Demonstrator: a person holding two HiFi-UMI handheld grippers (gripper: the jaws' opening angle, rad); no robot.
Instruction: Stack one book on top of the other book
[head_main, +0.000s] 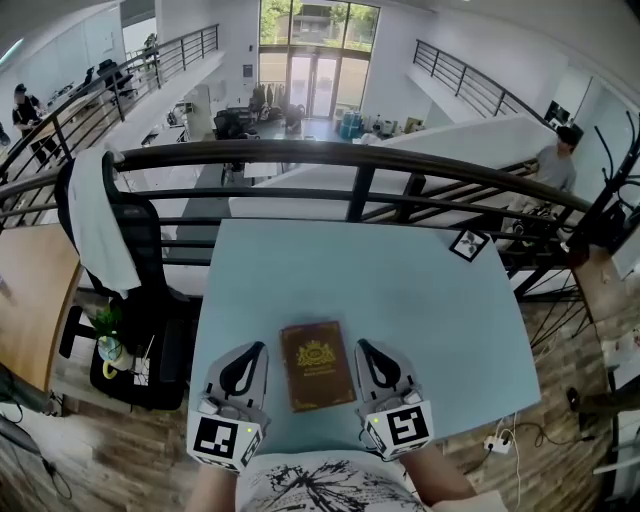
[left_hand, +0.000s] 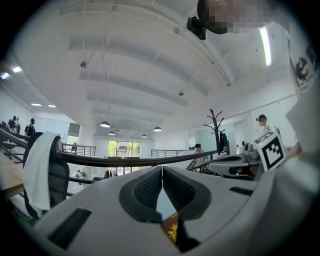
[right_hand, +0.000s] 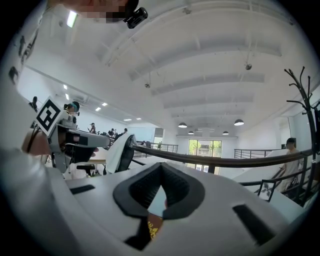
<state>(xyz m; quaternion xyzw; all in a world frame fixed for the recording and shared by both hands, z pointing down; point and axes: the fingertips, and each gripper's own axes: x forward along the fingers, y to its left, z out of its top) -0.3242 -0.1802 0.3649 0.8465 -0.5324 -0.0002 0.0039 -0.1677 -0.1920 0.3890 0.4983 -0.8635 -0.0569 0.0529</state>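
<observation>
One brown book (head_main: 317, 364) with a gold emblem lies flat near the front edge of the light blue table (head_main: 400, 290). I see no second book apart from it. My left gripper (head_main: 257, 348) rests level just left of the book, jaws shut and empty. At the book's right side my right gripper (head_main: 362, 345) lies the same way, shut with nothing in it. A sliver of the book (left_hand: 172, 231) shows below the closed left gripper (left_hand: 162, 170) in the left gripper view. The book (right_hand: 152, 227) also peeks under the closed right gripper (right_hand: 161, 167) in the right gripper view.
A square marker tag (head_main: 469, 243) lies at the table's far right corner. A dark railing (head_main: 350, 165) runs behind the table over a drop. A black chair with a white cloth (head_main: 100, 225) and a small plant (head_main: 108, 335) stand at the left.
</observation>
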